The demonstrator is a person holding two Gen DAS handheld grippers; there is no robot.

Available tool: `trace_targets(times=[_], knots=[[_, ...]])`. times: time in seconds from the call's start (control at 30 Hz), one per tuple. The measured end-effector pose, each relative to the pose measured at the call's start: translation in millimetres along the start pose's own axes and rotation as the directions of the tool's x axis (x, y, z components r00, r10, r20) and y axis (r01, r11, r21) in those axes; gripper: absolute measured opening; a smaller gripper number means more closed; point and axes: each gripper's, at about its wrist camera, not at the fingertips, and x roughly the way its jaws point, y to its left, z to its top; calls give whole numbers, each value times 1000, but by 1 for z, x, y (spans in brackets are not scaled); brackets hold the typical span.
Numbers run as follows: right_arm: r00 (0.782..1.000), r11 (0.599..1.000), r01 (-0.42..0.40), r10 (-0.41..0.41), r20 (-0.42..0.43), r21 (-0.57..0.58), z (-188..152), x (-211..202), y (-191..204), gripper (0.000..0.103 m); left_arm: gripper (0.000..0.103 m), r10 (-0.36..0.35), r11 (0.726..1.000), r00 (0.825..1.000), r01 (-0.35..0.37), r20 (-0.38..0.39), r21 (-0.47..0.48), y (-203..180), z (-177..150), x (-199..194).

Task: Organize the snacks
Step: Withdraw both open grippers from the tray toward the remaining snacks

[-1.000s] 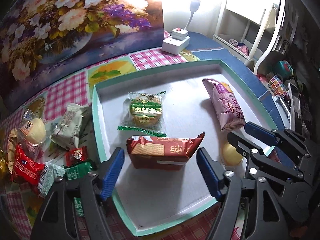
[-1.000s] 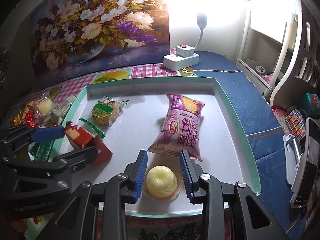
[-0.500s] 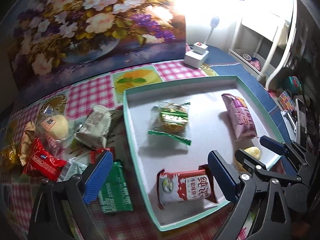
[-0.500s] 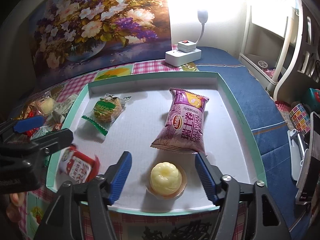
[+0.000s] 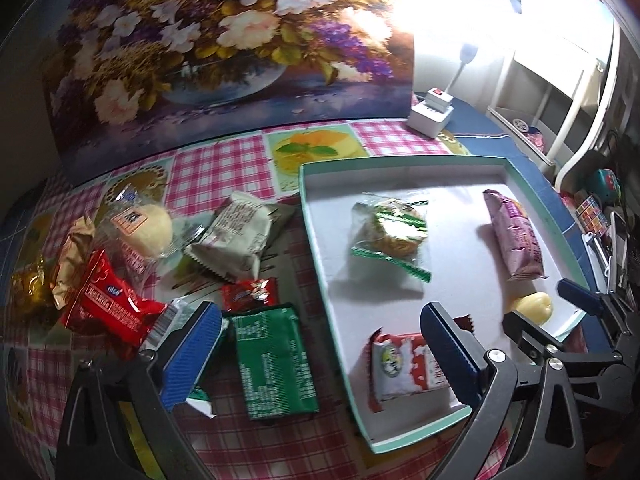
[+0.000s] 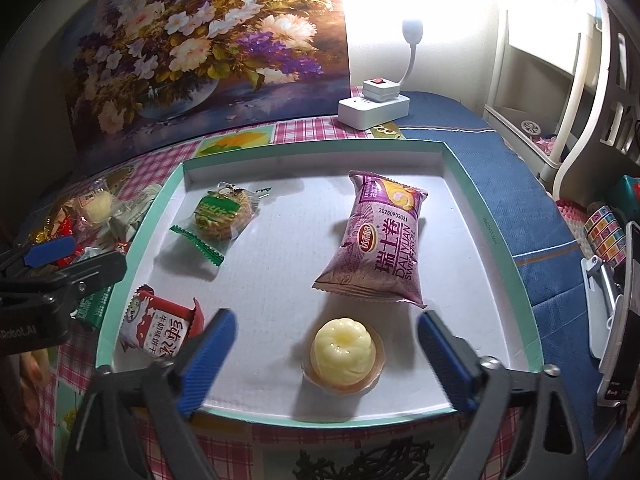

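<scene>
Shallow tray (image 6: 490, 236), teal rim, white floor, on the table (image 5: 208, 168) with its pink check cloth. Four snacks inside.

- Purple pillow pack (image 6: 380, 240) toward the far right part of the tray; reads "DALIYUAN SWISS ROLL", date code "20250903021", large Chinese characters.
- Yellow moulded jelly cup (image 6: 344, 354) near the front edge, just in front of the purple pack.
- Round biscuit in clear wrapper with green label (image 6: 222, 214), far left part of the tray; label text too small to read.
- Red-and-white pack (image 6: 160, 330) in the front left corner, Chinese writing, a small round logo; lying flat.

Right tool (image 6: 322, 354): jaws have just been opening and stand wide; the jelly cup sits between the blue pads, touched by neither.

Left tool (image 5: 320, 356): jaws have just been opening, also wide; nothing gripped. It straddles the tray's left rim, one pad over the loose snacks, the other over the red-and-white pack (image 5: 404, 364).

Outside the tray, on the table's left side, a loose heap: flat green packet (image 5: 272, 356) with fine white print, unreadable; small red sweet (image 5: 250, 294); grey-white pack (image 5: 236, 236); pale bun in clear wrap (image 5: 144, 228); red packet (image 5: 104, 300); gold-wrapped pieces at the far left.

Behind the tray: flower painting (image 6: 192, 48) and a white power strip (image 6: 374, 106) with a red switch.
</scene>
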Motion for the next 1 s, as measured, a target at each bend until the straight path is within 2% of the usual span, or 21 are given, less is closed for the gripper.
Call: trace_targets(times=[0.57,1.0], knots=[[998,996,-64,64,-10,-60,-1,-5,27,103,100,78,987,997,-76,6,-143,71,-15,-11],[992,974,-125,129,8,-190,13,-18,92,103,100,169,955,985,-157,27,-252,135,-35,-31]])
